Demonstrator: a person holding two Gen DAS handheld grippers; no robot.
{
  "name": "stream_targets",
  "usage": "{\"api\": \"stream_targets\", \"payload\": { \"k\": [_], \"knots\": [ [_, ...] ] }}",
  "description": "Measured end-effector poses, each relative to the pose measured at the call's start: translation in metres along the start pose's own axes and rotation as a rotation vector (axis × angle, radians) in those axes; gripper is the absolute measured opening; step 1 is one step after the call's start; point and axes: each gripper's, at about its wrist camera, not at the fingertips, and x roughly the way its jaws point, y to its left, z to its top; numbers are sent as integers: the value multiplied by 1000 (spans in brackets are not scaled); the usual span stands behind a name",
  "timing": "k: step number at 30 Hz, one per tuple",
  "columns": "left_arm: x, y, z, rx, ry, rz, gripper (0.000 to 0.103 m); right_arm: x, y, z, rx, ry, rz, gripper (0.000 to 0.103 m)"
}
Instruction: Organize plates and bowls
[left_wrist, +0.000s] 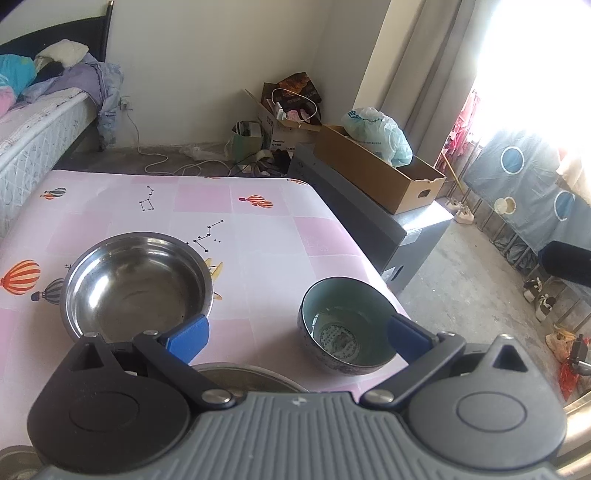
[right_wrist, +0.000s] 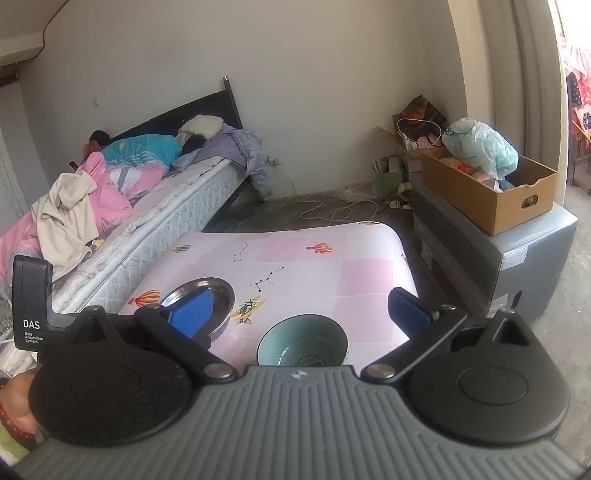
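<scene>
A teal ceramic bowl (left_wrist: 345, 325) stands upright near the table's right edge. A steel bowl (left_wrist: 136, 284) sits to its left on the pink patterned table (left_wrist: 258, 229). My left gripper (left_wrist: 295, 336) hovers wide open just in front of both, its right finger beside the teal bowl's rim, nothing between the pads. A second metal rim (left_wrist: 247, 376) shows under the gripper body. In the right wrist view the teal bowl (right_wrist: 303, 341) lies low between the fingers of my open right gripper (right_wrist: 301, 314), and the steel bowl (right_wrist: 218, 295) is partly hidden by the left finger.
A bed (right_wrist: 166, 206) with bedding and a lying person (right_wrist: 99, 142) runs along the table's left. A grey cabinet (right_wrist: 517, 258) carrying a cardboard box (right_wrist: 491, 195) stands right of the table. Cables (left_wrist: 162, 162) and clutter cover the floor beyond the far edge.
</scene>
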Motion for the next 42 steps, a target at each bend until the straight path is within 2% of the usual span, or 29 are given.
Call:
{"api": "stream_targets", "payload": {
  "k": [5, 9, 12, 14, 15, 19, 20, 24, 27, 37, 39, 41, 42],
  "knots": [
    [23, -11, 6, 58, 26, 46, 103, 35, -21, -13, 72, 51, 7, 101],
    [51, -17, 14, 68, 99, 102, 103, 67, -42, -24, 133, 78, 20, 99],
    [70, -20, 19, 56, 126, 134, 100, 96, -59, -30, 178, 100, 13, 89],
    [82, -19, 22, 26, 155, 147, 94, 112, -68, -34, 203, 123, 7, 81],
    [88, -18, 23, 11, 169, 143, 92, 121, -73, -36, 214, 137, 5, 73],
    [108, -18, 24, -21, 233, 117, 77, 151, -83, -46, 242, 196, 7, 56],
    [111, -19, 24, -19, 242, 116, 71, 157, -83, -48, 241, 206, 7, 54],
    [120, -20, 22, 2, 254, 124, 67, 174, -84, -54, 233, 228, 21, 48],
    [124, -18, 23, 0, 258, 138, 60, 181, -84, -59, 230, 240, 27, 43],
    [136, -8, 21, -31, 317, 120, 36, 198, -85, -73, 258, 284, 61, 16],
    [138, -9, 20, -38, 321, 102, 29, 199, -84, -73, 257, 284, 70, 11],
    [137, -10, 19, -46, 314, 83, 12, 200, -81, -73, 250, 281, 63, 11],
    [137, -12, 19, -43, 310, 80, 8, 201, -79, -72, 245, 279, 61, 11]
  ]
}}
